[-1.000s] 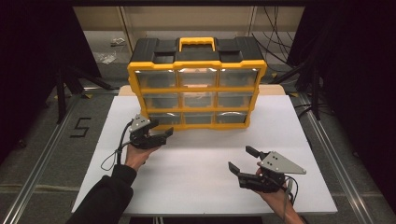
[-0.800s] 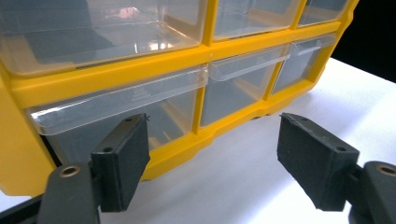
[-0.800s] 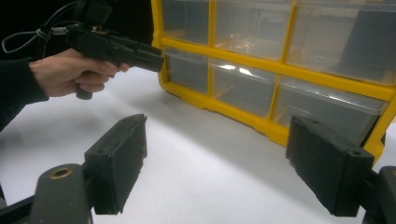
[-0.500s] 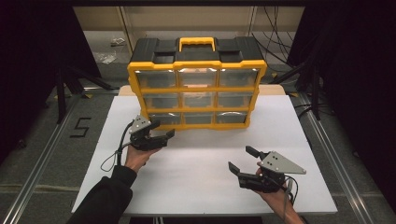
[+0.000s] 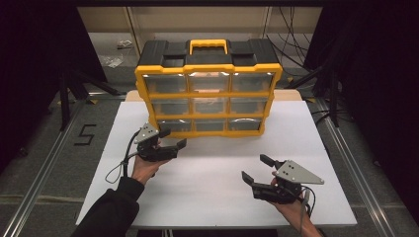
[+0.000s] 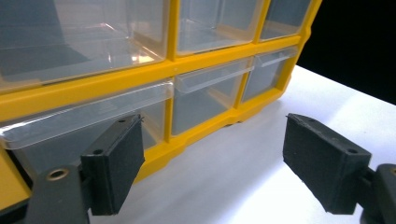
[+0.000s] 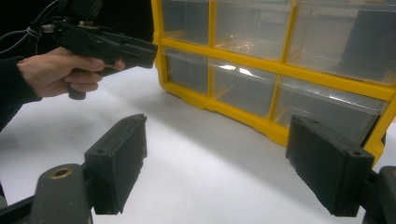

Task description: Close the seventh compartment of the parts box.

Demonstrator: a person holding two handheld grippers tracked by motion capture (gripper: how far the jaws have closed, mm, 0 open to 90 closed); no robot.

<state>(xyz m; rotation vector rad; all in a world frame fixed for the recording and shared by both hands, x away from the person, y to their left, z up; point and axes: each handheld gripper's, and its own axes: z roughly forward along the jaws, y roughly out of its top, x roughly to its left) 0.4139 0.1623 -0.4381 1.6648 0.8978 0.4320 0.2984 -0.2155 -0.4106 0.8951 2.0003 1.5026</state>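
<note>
A yellow organiser with a black top, a yellow handle and nine clear drawers stands upright at the back of the white table. My left gripper is open, just in front of the organiser's lower left corner. In the left gripper view its jaws stand wide apart, with the bottom-left drawer right behind the left jaw and nothing between them. My right gripper is open over the near right of the table. In the right gripper view it faces the bottom drawer row from a distance.
The right gripper view shows the hand that holds the left gripper near the organiser's corner. Dark stands and cables sit beyond the table. A floor mark "5" lies to the left.
The left gripper has crept very slightly right toward the organiser's bottom-left drawer. The right gripper has stayed where it was.
</note>
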